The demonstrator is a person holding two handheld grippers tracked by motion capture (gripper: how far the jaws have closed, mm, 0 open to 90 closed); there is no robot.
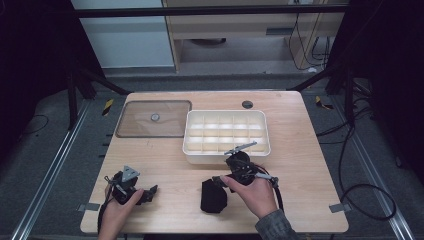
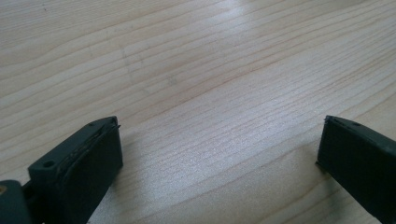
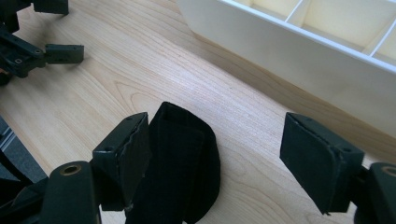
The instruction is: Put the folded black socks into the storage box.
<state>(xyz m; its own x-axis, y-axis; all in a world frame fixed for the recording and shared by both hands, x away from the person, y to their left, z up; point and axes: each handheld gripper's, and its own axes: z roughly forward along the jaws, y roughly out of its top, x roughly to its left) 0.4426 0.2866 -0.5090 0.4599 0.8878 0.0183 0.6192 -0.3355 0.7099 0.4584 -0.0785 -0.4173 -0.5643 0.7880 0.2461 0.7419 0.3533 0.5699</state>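
Observation:
A black folded fabric piece (image 1: 213,196) lies on the wooden table (image 1: 300,150) near its front edge. My right gripper (image 1: 218,181) hangs just above it, tilted down toward the left. In the right gripper view the fabric piece (image 3: 187,158) lies by the inner side of the left jaw, and the right gripper (image 3: 217,123) stands open, its right jaw well clear of the fabric. My left gripper (image 1: 150,192) rests low at the front left, pointing right. Its jaws are spread wide over bare wood, so the left gripper (image 2: 219,154) is open with nothing between them.
A white tray (image 1: 189,131) divided into several compartments stands mid-table, its near wall (image 3: 303,51) close beyond the right gripper. A clear flat lid (image 1: 154,119) with a round knob lies to its left. A small black disc (image 1: 247,104) sits near the far edge.

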